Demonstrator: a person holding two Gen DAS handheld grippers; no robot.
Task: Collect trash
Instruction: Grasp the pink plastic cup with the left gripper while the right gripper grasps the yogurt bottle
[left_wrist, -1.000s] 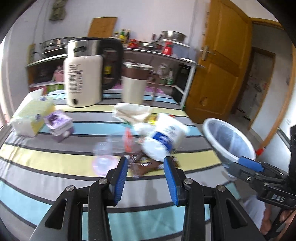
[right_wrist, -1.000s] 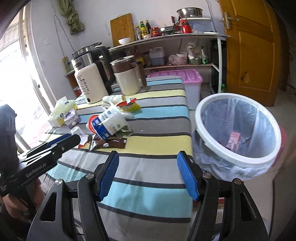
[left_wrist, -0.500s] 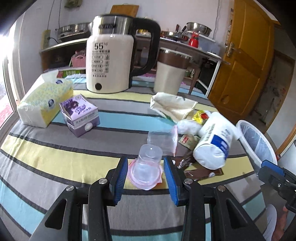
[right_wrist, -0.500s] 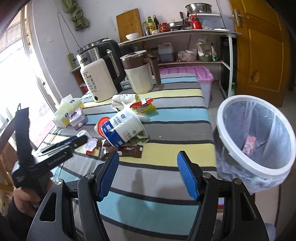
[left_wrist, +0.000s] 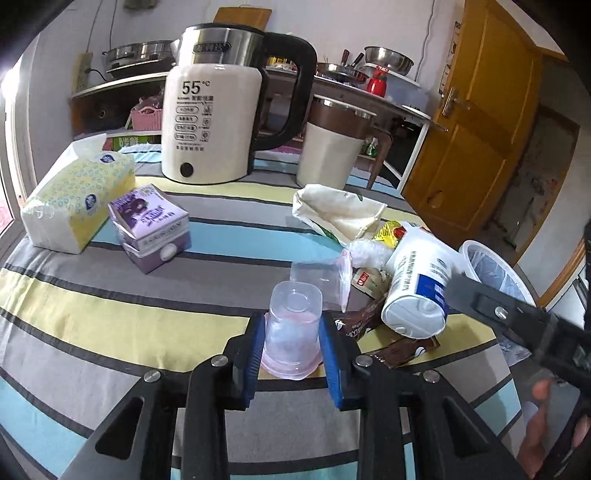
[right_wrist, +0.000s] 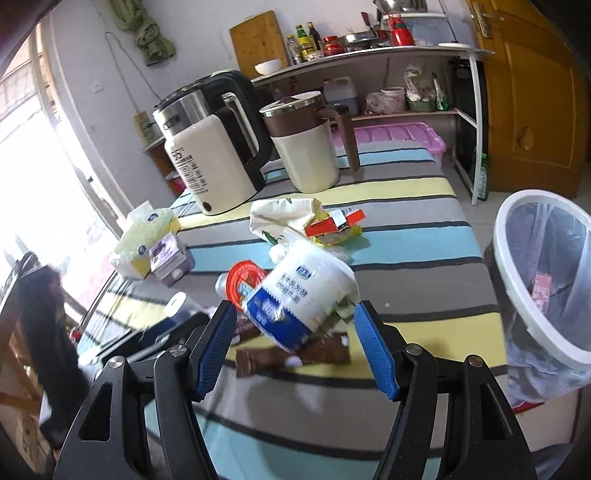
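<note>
The left gripper (left_wrist: 291, 341) has just been closing, and its 2 blue pads now press on both sides of an upturned clear plastic cup (left_wrist: 293, 334) that stands on the striped tablecloth (left_wrist: 110, 325). The cup has a pinkish rim at the cloth and is the nearest piece of trash to this gripper.

The right gripper (right_wrist: 295, 347) stands wide open with nothing gripped. A white and blue milk bag (right_wrist: 304, 291) lies between its 2 pads in the picture, but neither pad touches it as far as the blurred view allows.

Taking the clear plastic cup as the landmark:
- Just behind it lies a 2nd clear cup (left_wrist: 319, 278), on its side.
- To its right lie brown wrappers (left_wrist: 402, 345), flat on the cloth, with the milk bag resting partly on them.
- Behind the milk bag lie a crumpled cream bag (left_wrist: 338, 214) and a yellow and red packet (left_wrist: 388, 230).
- To the left and further back stand a purple carton (left_wrist: 151, 227) and a yellow tissue pack (left_wrist: 74, 195), touching or nearly so.
- At the far end stand a white kettle (left_wrist: 212, 122) and a cream jug (left_wrist: 332, 144), side by side.
- Off the table edge to the right stands a white-rimmed bin (right_wrist: 543, 280) with a clear liner; a pink scrap lies inside.
</note>
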